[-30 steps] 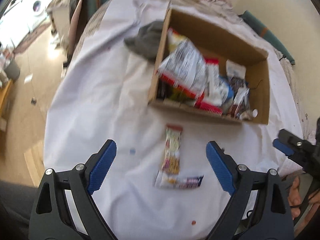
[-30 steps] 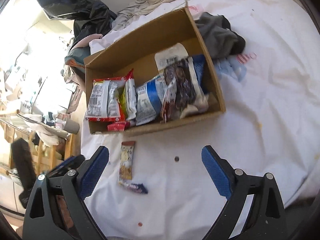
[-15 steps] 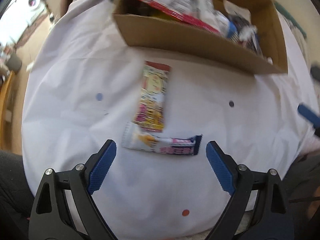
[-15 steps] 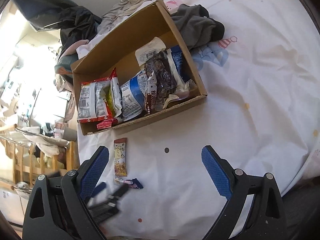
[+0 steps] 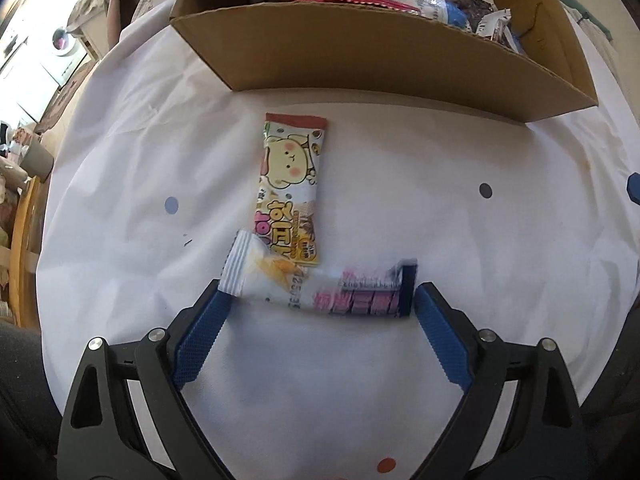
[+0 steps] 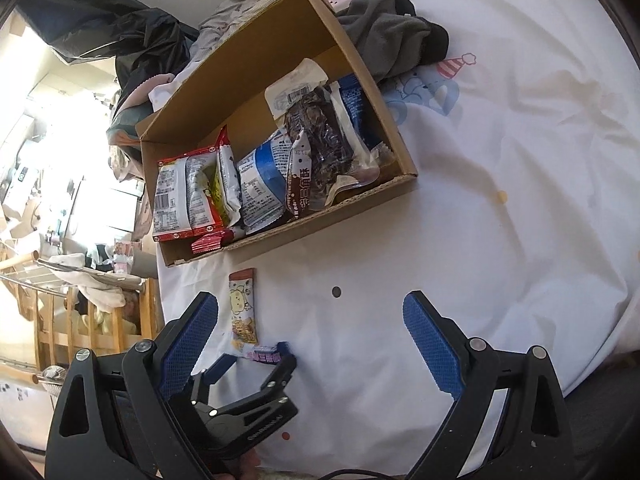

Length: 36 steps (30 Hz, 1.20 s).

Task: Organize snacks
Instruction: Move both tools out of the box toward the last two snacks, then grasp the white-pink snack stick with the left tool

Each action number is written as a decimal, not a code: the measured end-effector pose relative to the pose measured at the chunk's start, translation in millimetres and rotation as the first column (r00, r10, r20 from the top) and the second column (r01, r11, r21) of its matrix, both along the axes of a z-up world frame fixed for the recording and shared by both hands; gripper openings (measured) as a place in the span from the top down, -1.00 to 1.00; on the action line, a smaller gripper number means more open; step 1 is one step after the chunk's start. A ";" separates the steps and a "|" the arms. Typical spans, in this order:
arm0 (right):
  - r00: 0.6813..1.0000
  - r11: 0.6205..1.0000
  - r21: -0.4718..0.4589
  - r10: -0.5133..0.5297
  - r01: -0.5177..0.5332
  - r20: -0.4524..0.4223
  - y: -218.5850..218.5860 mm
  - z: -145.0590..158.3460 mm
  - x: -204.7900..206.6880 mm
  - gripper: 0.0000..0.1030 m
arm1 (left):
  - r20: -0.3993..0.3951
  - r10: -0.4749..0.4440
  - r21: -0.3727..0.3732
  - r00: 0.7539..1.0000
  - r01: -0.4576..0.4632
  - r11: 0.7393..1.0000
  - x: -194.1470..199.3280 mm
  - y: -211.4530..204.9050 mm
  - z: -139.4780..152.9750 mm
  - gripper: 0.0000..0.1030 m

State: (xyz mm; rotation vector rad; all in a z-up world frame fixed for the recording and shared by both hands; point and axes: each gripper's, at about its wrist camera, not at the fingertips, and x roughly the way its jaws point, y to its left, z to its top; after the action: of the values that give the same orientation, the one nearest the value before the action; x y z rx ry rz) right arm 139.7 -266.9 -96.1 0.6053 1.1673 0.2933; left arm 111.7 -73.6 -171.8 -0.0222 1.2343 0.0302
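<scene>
On the white cloth (image 5: 120,208), just in front of the cardboard box (image 5: 360,56), two wrapped snack bars lie in an L, the yellow bar (image 5: 292,184) overlapping the pink-and-white bar (image 5: 320,288). The left gripper (image 5: 320,308) stands wide, straddling that bar lengthwise with its ends just beside the pads, nothing pinched. The right gripper (image 6: 310,320) hangs wide and empty. The bar looks light, crinkly and slippery; gripping across its narrow middle seems surer than by the flimsy end seals.

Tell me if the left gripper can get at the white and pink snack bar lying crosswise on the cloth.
Probably yes. The left gripper is open with its fingers at either end of the white and pink bar, nothing above it. The yellow bar overlaps one end and might shift.
</scene>
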 end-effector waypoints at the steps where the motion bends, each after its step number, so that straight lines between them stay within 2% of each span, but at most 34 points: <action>1: 1.000 1.000 -0.008 0.005 -0.005 0.000 1.4 -0.2 0.2 -0.87 | 0.002 0.000 0.001 1.000 0.000 1.000 -0.1 -0.8 -0.1 -0.77; 5: 1.000 1.000 -0.009 0.010 -0.010 -0.011 3.9 -2.1 1.6 -0.87 | 0.010 -0.003 0.005 1.000 0.003 1.000 5.2 -10.0 0.5 -0.76; 6: 1.000 1.000 -0.011 0.011 -0.011 -0.012 4.5 -2.2 1.8 -0.87 | 0.013 -0.006 0.006 1.000 0.006 1.000 4.0 -10.8 0.9 -0.68; 8: 1.000 1.000 -0.016 0.015 -0.015 -0.010 5.8 -1.7 2.3 -0.87 | 0.023 -0.018 0.007 1.000 0.017 1.000 1.2 -10.7 1.0 -0.40; 10: 1.000 1.000 -0.020 0.017 -0.017 -0.005 7.1 -0.4 3.2 -0.87 | 0.031 -0.040 0.001 0.999 0.040 0.999 -2.9 -11.0 6.2 0.09; 11: 1.000 1.000 -0.021 0.018 -0.018 -0.004 6.9 -0.2 3.2 -0.87 | 0.027 -0.045 -0.006 0.999 0.045 0.999 -2.7 -9.2 9.0 0.18; 13: 1.000 1.000 -0.023 0.018 -0.018 -0.003 7.5 0.0 3.3 -0.87 | 0.015 -0.051 -0.027 0.999 0.052 0.998 -7.6 -4.0 14.8 0.52; 16: 1.000 1.000 -0.025 0.019 -0.019 -0.008 7.5 -1.3 1.6 -0.87 | -0.007 -0.051 -0.093 0.999 0.050 0.994 -16.0 5.1 28.6 0.70; 18: 1.000 0.999 -0.030 0.018 -0.018 -0.009 7.2 -1.6 0.9 -0.87 | 0.006 -0.063 -0.120 0.998 0.063 0.991 -20.1 9.7 43.0 0.81; 21: 1.000 0.999 -0.033 0.019 -0.019 -0.012 8.4 -2.1 0.2 -0.87 | 0.055 -0.077 -0.201 0.995 0.087 0.976 -23.2 24.4 70.6 0.86; 24: 0.999 0.998 -0.049 0.028 -0.029 -0.015 12.3 -3.7 0.3 -0.87 | 0.086 -0.080 -0.214 0.993 0.097 0.972 -23.2 35.3 88.9 0.87; 26: 0.999 0.998 -0.057 0.035 -0.036 -0.022 15.6 -5.4 0.5 -0.87 | 0.072 -0.031 -0.219 0.997 0.046 0.975 -16.6 50.3 88.5 0.85; 27: 0.999 0.997 -0.061 0.038 -0.039 -0.026 17.4 -6.3 0.6 -0.87 | 0.055 0.006 -0.225 0.998 0.007 0.974 -8.7 55.0 83.5 0.77; 28: 0.999 0.997 -0.065 0.041 -0.043 -0.029 19.2 -7.1 0.8 -0.87 | 0.017 0.050 -0.238 0.999 -0.044 0.970 -3.2 60.2 76.4 0.36; 29: 0.999 0.997 -0.069 0.045 -0.047 -0.030 20.5 -7.8 0.5 -0.87 | -0.016 0.086 -0.254 0.996 -0.088 0.963 0.8 64.2 69.9 0.06; 30: 0.998 0.996 -0.074 0.049 -0.051 -0.031 22.1 -8.0 0.9 -0.87 | -0.046 0.133 -0.266 0.990 -0.140 0.954 4.7 69.2 65.5 -0.43; 31: 0.998 0.995 -0.080 0.052 -0.055 -0.031 23.2 -8.2 1.2 -0.87 | -0.068 0.181 -0.266 0.981 -0.192 0.945 5.5 75.6 58.3 -0.49; 34: 0.998 0.994 -0.092 0.058 -0.061 -0.030 24.0 -8.4 2.3 -0.87 | -0.150 0.265 -0.277 0.953 -0.298 0.914 11.0 84.4 41.3 -0.47; 35: 0.998 0.994 -0.088 0.056 -0.059 -0.031 24.0 -8.3 2.2 -0.87 | -0.194 0.328 -0.293 0.924 -0.374 0.880 11.4 89.4 34.9 -0.44; 36: 0.998 0.995 -0.084 0.054 -0.056 -0.032 23.4 -8.5 2.5 -0.87 | -0.206 0.358 -0.310 0.911 -0.408 0.859 11.0 90.6 31.8 -0.33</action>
State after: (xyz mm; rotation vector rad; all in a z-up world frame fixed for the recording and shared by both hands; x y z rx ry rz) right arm 142.2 -243.5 -104.6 0.5054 1.2203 0.2813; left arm 122.7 17.0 -140.0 -0.5876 1.3488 0.1641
